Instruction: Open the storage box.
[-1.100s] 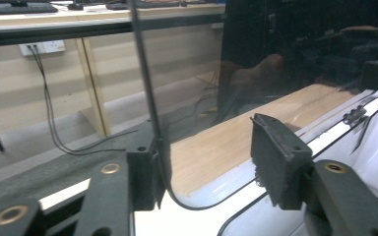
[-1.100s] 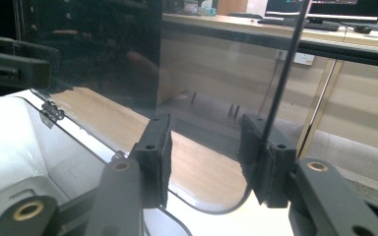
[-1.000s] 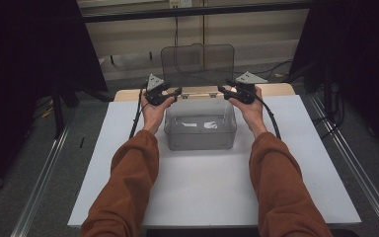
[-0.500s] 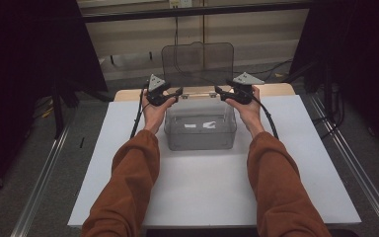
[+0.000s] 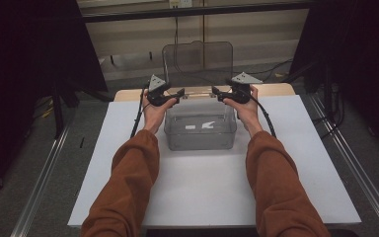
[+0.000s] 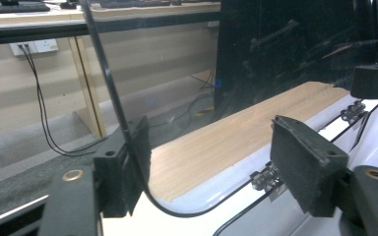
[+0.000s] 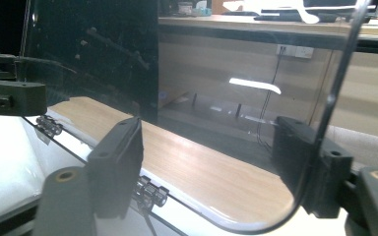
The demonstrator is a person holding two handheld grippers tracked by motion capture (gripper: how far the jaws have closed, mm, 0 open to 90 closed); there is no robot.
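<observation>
Both jaw pairs just been opening, now apart, pads off lid (image 5: 197, 61). Lid's edge stands in each gap: left gripper (image 5: 180, 93), right gripper (image 5: 215, 92). Clear box (image 5: 200, 129) mid white table (image 5: 296, 163); hinged lid upright at back. Step, by judgement: release after raising lid. Next: draw grippers clear sideways without nudging lid; reach for white bits (image 5: 207, 125) inside.

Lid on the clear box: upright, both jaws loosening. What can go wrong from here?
The lid stands near upright on its hinges with nothing propping it. Both grippers' jaws have just been opening, lid edge between them: left gripper, right gripper. It could fall shut or swing back. A jaw could also catch the edge on withdrawal and shift the box.
</observation>
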